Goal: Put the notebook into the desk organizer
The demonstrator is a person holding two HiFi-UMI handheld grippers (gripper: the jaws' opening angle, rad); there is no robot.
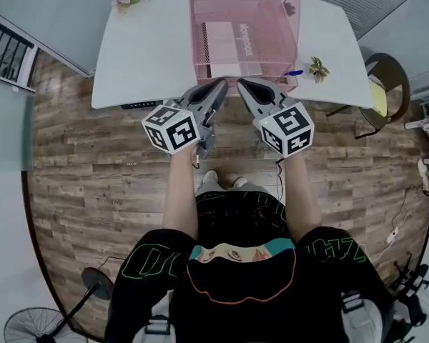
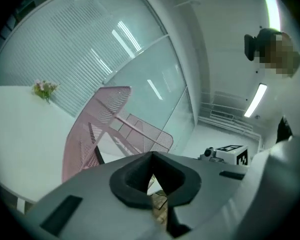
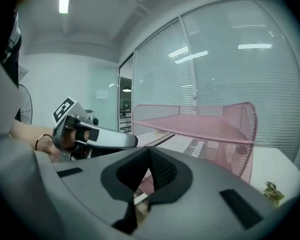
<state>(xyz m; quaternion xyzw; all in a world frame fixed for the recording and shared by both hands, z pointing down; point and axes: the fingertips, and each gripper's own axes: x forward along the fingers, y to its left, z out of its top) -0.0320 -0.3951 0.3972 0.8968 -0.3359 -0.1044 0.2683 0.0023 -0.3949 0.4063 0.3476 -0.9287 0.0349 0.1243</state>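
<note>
**A:** The room?

**B:** Plank floor [image 1: 79, 184], blinds [image 3: 225, 59] behind glass, and a white table [image 1: 143, 56] carrying the pink mesh organizer [image 1: 279, 13]. The notebook [image 1: 232, 45] lies inside it.

**A:** And the tongs?

**B:** Left tongs [image 1: 219, 86] and right tongs [image 1: 244, 84] are both clenched on nothing, tips at the table's near edge. Only the head view shows the blue pen [image 1: 294, 72].

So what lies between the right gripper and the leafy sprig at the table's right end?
A small blue pen, by the pink organizer and its front corner, lies between the right gripper and the sprig; the head view shows it.
</note>
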